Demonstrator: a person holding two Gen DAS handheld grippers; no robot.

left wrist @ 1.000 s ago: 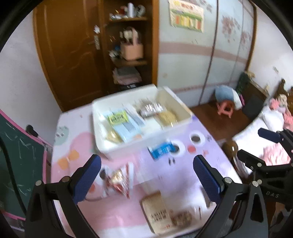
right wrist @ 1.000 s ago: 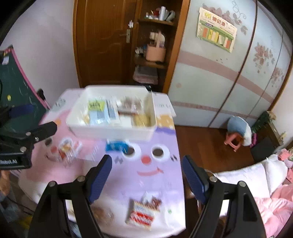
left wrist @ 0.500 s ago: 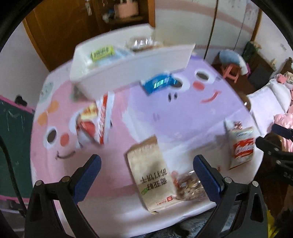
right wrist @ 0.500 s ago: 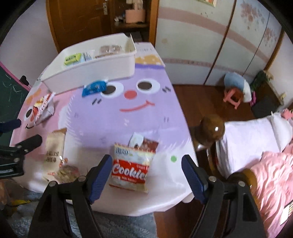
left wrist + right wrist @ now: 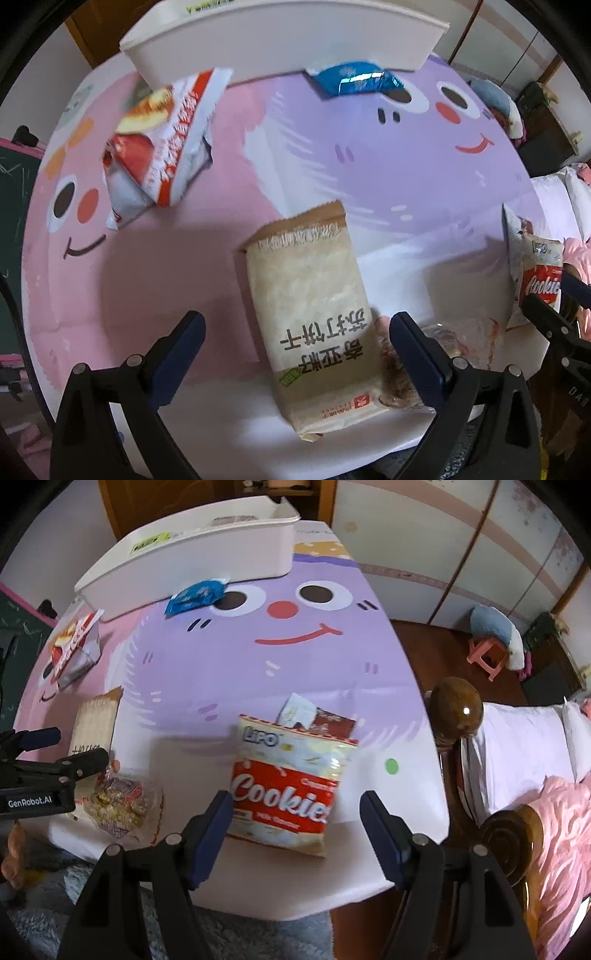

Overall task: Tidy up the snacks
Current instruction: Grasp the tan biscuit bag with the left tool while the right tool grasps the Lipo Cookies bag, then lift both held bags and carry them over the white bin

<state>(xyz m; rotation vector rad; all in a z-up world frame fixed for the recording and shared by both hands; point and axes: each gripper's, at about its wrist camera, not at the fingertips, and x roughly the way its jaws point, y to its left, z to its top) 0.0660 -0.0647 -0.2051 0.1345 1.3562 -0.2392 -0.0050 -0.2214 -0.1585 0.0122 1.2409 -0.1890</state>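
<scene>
Bedside stool (image 5: 487, 656) only rightward

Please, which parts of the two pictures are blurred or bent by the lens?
Left wrist view: the red-and-white snack bag and shiny blue wrapper are smeared by motion; the beige cracker packet is sharper. Right wrist view: the red-and-white cookie bag is slightly soft; the fisheye bows the white plastic bin and the table edge.

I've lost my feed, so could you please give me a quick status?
Both grippers open. Left over cracker pack, right over cookie bag. Nothing between.
</scene>
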